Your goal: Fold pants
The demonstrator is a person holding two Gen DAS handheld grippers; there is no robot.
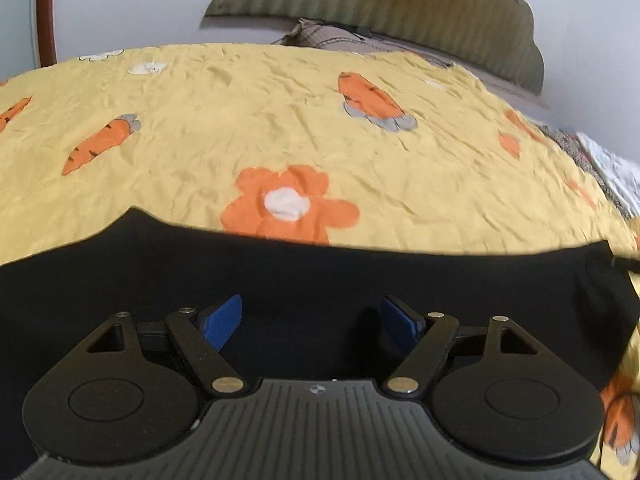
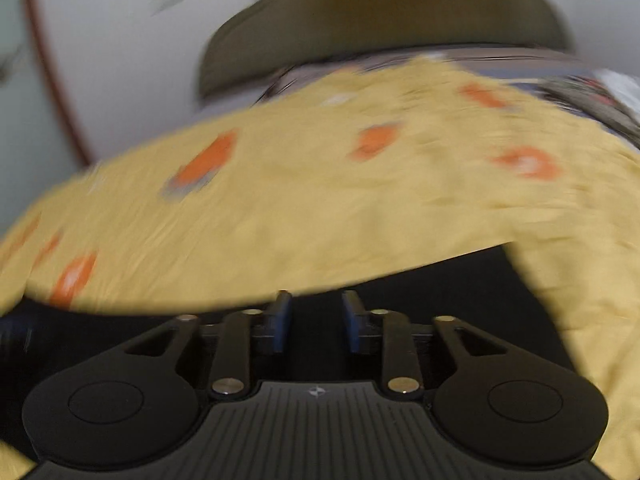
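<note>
The black pants lie flat on a yellow bedsheet printed with orange carrots and flowers. My left gripper is open, its blue pads spread wide just above the black cloth, holding nothing. In the blurred right wrist view the pants lie under my right gripper. Its jaws stand partly open with a narrow gap, and I cannot see any cloth between the blue pads.
An olive-green padded headboard and a white wall stand behind the bed. A pillow lies at the head. A patterned blanket sits at the right edge. A reddish curved bar runs at the far left.
</note>
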